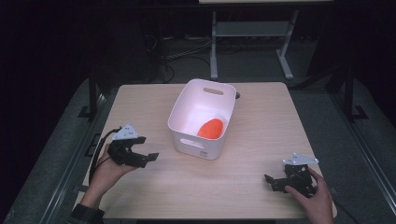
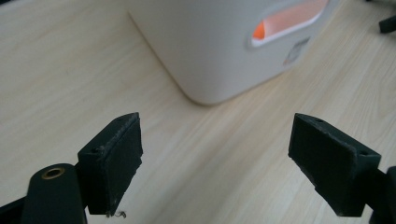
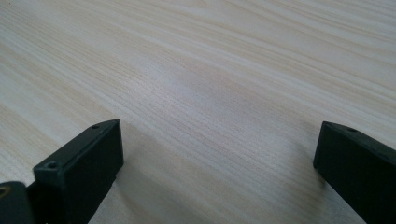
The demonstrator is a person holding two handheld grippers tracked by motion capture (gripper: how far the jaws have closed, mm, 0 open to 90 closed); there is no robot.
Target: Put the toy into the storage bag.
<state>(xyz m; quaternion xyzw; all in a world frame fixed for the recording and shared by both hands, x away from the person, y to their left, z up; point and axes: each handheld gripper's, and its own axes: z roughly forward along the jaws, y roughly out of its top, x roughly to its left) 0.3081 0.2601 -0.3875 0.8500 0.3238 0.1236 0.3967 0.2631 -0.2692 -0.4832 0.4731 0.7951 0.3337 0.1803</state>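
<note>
A white plastic bin (image 1: 203, 122) with handle slots stands near the middle of the wooden table (image 1: 261, 154). An orange rounded object (image 1: 210, 129) lies inside it, and its orange shows through the bin's (image 2: 210, 46) handle slot in the left gripper view. My left gripper (image 1: 148, 157) is at the table's left, left of the bin, open with nothing between its jaws (image 2: 215, 158). My right gripper (image 1: 270, 181) is at the front right, low over bare wood, open and holding nothing (image 3: 219, 163).
Beyond the table's far edge stands a grey metal table frame (image 1: 252, 42) on the dark floor, with cables (image 1: 182, 53) beside it. A black cable (image 1: 100, 144) trails from the left gripper over the table's left edge.
</note>
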